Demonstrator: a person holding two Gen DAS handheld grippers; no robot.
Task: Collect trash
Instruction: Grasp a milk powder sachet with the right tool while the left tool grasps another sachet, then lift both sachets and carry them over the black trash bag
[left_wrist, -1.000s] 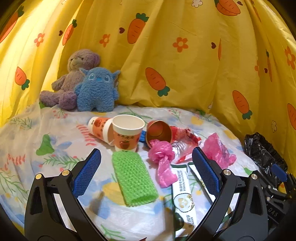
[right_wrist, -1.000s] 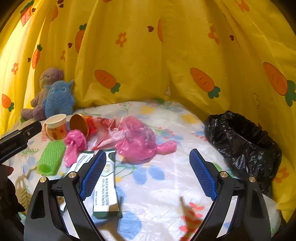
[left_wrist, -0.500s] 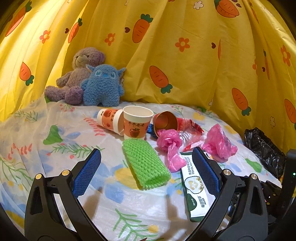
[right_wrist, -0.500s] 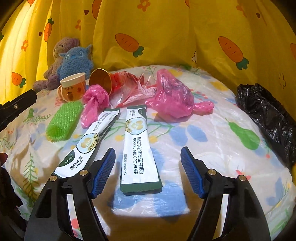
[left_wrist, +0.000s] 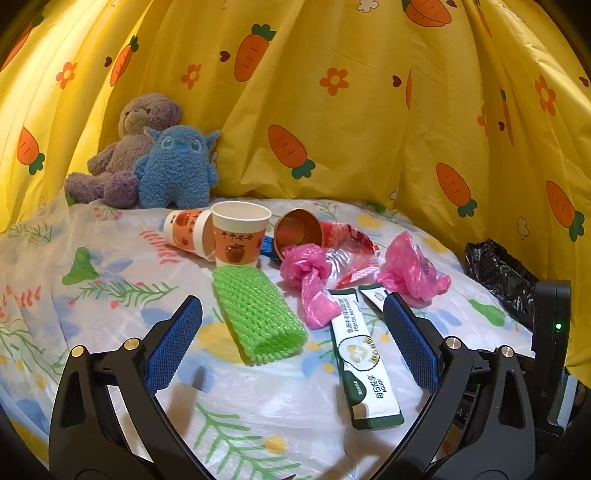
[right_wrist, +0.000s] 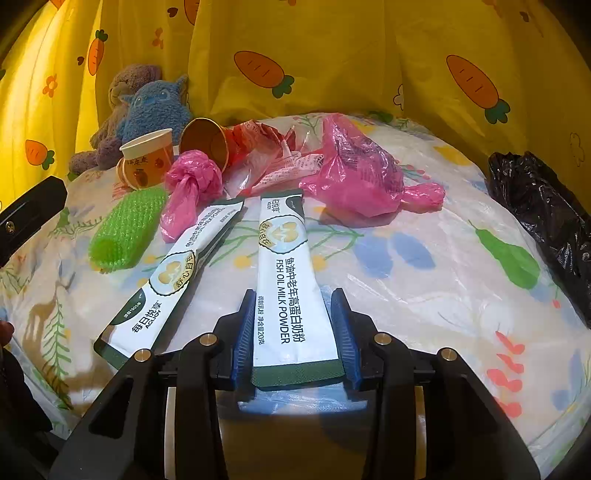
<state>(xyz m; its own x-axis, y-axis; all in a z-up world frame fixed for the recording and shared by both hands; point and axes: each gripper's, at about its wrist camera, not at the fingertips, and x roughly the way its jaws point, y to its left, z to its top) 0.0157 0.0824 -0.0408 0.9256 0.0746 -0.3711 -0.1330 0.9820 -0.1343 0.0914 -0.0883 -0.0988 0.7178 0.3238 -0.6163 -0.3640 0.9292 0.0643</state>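
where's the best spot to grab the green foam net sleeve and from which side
Probably across the middle of the green foam net sleeve, from above, jaws over its two long sides. It lies flat as a soft tube with clear cloth alongside, so it should squash and hold.

Home bedroom, plush toys (left_wrist: 155, 162), carrot curtain (left_wrist: 332, 110)

From your right wrist view, the black trash bag (right_wrist: 546, 210) was cut off by the picture's right edge. Your right tool (right_wrist: 295, 339) covered the tabletop (right_wrist: 424, 295) under the milk powder sachet (right_wrist: 286, 273), so whether its pads pressed that sachet's edges could not be told. Behind the sachet, the second sachet (left_wrist: 376, 295) hid behind your left tool's (left_wrist: 291, 343) finger.
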